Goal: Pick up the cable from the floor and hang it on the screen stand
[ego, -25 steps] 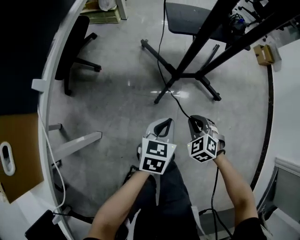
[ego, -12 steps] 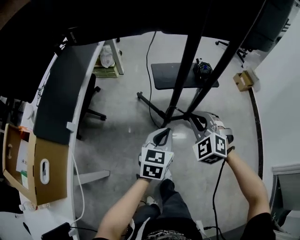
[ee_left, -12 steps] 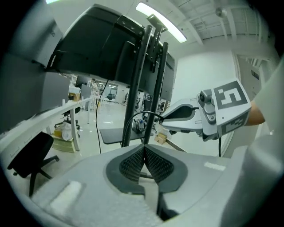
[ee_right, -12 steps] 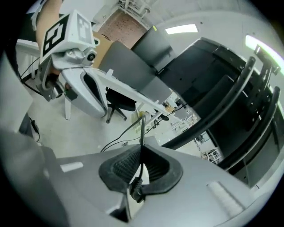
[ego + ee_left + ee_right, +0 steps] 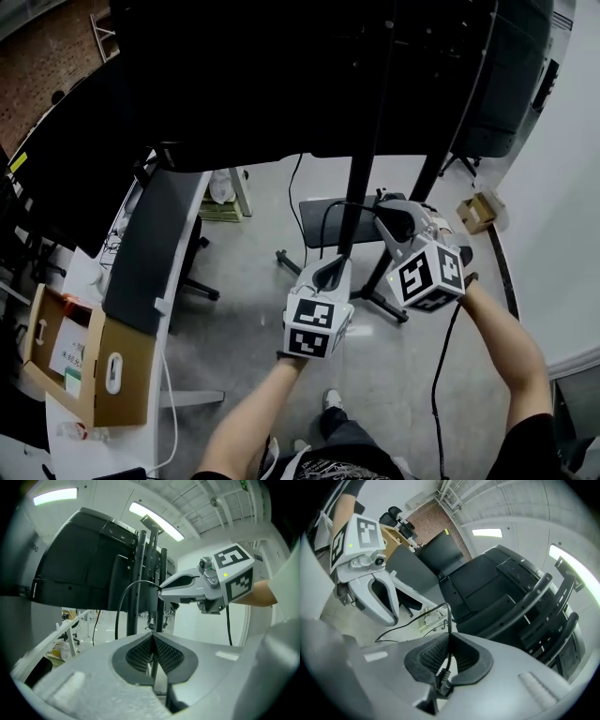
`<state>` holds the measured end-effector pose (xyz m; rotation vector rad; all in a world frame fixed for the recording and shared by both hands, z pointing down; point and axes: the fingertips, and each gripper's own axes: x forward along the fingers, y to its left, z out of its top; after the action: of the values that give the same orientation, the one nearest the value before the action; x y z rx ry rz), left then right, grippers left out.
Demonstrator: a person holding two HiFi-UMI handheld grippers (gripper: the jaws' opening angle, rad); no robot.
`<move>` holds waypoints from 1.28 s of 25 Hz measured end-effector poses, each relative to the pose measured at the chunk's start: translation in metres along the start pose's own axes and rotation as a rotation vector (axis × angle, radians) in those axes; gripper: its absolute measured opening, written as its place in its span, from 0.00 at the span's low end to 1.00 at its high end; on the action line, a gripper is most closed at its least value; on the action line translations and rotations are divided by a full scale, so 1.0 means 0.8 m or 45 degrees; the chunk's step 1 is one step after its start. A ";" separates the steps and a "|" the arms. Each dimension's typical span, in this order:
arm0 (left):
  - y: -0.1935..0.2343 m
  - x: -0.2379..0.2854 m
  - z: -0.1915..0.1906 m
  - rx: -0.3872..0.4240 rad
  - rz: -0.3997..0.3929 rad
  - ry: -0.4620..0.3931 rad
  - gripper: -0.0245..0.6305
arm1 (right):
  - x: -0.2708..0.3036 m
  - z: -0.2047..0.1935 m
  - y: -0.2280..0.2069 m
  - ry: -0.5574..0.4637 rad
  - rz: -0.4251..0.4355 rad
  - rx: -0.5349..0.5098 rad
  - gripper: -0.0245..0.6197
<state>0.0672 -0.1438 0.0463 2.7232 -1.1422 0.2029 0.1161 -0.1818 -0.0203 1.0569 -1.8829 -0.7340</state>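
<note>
Within the last second both tools have been raised from just above the floor to the middle height of the screen stand (image 5: 354, 202), and the head view has been tilted up with them. The stand's feet had filled the middle of the picture before. Now the black backs of the screens (image 5: 281, 75) are seen across the top.

The cable (image 5: 330, 208) is pinched in the right tool (image 5: 384, 212). In the right gripper view its plug end is seen below the ribbed pads, which are pressed together on it. From the tips the thin black lead is carried up in an arc and lets down toward the floor, just beside the nearer upright. The left tool (image 5: 330, 266) is held pressed together with nothing between its pads, a little lower and to the left, near the right one but apart from it.

The pick-up may therefore be judged done and the hanging not yet made. The lead is close to the uprights, but no contact with them can be made out. A bracket or crossbar high on the stand would have to be reached.

The floor (image 5: 253, 309) is smooth grey concrete with a dull sheen. A curved white-edged desk (image 5: 155, 305) is seen on the left, with an open cardboard box (image 5: 70, 361) on it and a black office chair (image 5: 192, 253) beside it. A brick wall (image 5: 47, 56) lies far left and a white wall (image 5: 562, 187) on the right.
</note>
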 end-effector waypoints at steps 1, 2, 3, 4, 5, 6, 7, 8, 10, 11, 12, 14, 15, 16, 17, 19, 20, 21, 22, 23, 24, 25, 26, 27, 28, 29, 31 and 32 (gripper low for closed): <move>-0.001 0.004 0.018 0.016 0.002 -0.024 0.04 | -0.002 0.010 -0.025 -0.016 -0.020 -0.010 0.07; -0.002 0.009 0.033 0.026 0.000 -0.042 0.04 | -0.004 0.021 -0.049 -0.031 -0.041 -0.024 0.08; -0.004 0.013 0.048 0.031 -0.005 -0.058 0.04 | -0.006 0.031 -0.073 -0.046 -0.060 -0.039 0.08; -0.005 0.017 0.063 0.032 -0.012 -0.076 0.04 | -0.007 0.042 -0.096 -0.059 -0.073 -0.049 0.08; -0.006 0.022 0.079 0.030 -0.019 -0.095 0.04 | -0.008 0.052 -0.118 -0.070 -0.080 -0.056 0.08; -0.005 0.026 0.095 0.024 -0.025 -0.117 0.04 | -0.009 0.062 -0.140 -0.081 -0.082 -0.056 0.08; -0.004 0.030 0.113 0.016 -0.031 -0.140 0.04 | -0.010 0.073 -0.162 -0.092 -0.081 -0.051 0.08; -0.003 0.033 0.130 0.014 -0.032 -0.162 0.04 | -0.011 0.084 -0.183 -0.103 -0.082 -0.045 0.08; 0.003 0.039 0.165 0.041 -0.016 -0.205 0.04 | -0.015 0.107 -0.228 -0.126 -0.101 -0.048 0.08; 0.007 0.042 0.181 0.063 -0.001 -0.224 0.04 | -0.017 0.119 -0.251 -0.139 -0.115 -0.057 0.08; 0.010 0.043 0.197 0.084 0.014 -0.240 0.04 | -0.020 0.129 -0.272 -0.151 -0.127 -0.064 0.08; 0.015 0.046 0.223 0.114 0.040 -0.265 0.04 | -0.025 0.148 -0.306 -0.170 -0.145 -0.065 0.08; 0.017 0.046 0.235 0.124 0.050 -0.279 0.04 | -0.027 0.156 -0.321 -0.178 -0.154 -0.067 0.08; 0.018 0.046 0.247 0.134 0.058 -0.296 0.04 | -0.029 0.164 -0.334 -0.185 -0.165 -0.073 0.08; 0.019 0.046 0.259 0.146 0.065 -0.313 0.04 | -0.031 0.172 -0.347 -0.191 -0.176 -0.081 0.08; 0.020 0.044 0.279 0.171 0.075 -0.341 0.04 | -0.035 0.190 -0.372 -0.200 -0.194 -0.090 0.08; 0.019 0.043 0.288 0.183 0.076 -0.351 0.04 | -0.037 0.198 -0.385 -0.203 -0.202 -0.084 0.08; 0.019 0.042 0.295 0.194 0.074 -0.360 0.04 | -0.038 0.206 -0.399 -0.205 -0.208 -0.069 0.08; 0.019 0.041 0.301 0.206 0.070 -0.368 0.04 | -0.040 0.214 -0.414 -0.205 -0.214 -0.047 0.08; 0.020 0.040 0.307 0.216 0.067 -0.376 0.04 | -0.042 0.221 -0.429 -0.202 -0.221 -0.023 0.08; 0.022 0.039 0.312 0.223 0.063 -0.386 0.04 | -0.043 0.228 -0.446 -0.197 -0.231 0.000 0.08; 0.024 0.038 0.316 0.226 0.058 -0.397 0.04 | -0.044 0.234 -0.463 -0.190 -0.244 0.020 0.08; 0.026 0.038 0.321 0.226 0.051 -0.408 0.04 | -0.045 0.241 -0.480 -0.182 -0.263 0.038 0.08; 0.028 0.038 0.325 0.222 0.041 -0.417 0.04 | -0.048 0.248 -0.497 -0.173 -0.288 0.053 0.08; 0.029 0.039 0.330 0.218 0.026 -0.424 0.04 | -0.051 0.255 -0.514 -0.160 -0.317 0.066 0.08; 0.030 0.041 0.335 0.213 0.007 -0.431 0.04 | -0.053 0.262 -0.530 -0.144 -0.346 0.075 0.08; 0.032 0.046 0.347 0.217 -0.034 -0.445 0.04 | -0.055 0.271 -0.558 -0.104 -0.398 0.093 0.08; 0.033 0.049 0.354 0.225 -0.050 -0.454 0.04 | -0.054 0.273 -0.569 -0.082 -0.420 0.101 0.08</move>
<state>0.0911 -0.2512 -0.2191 3.0201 -1.2039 -0.2067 0.1152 -0.3405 -0.5018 1.4315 -1.8244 -0.8938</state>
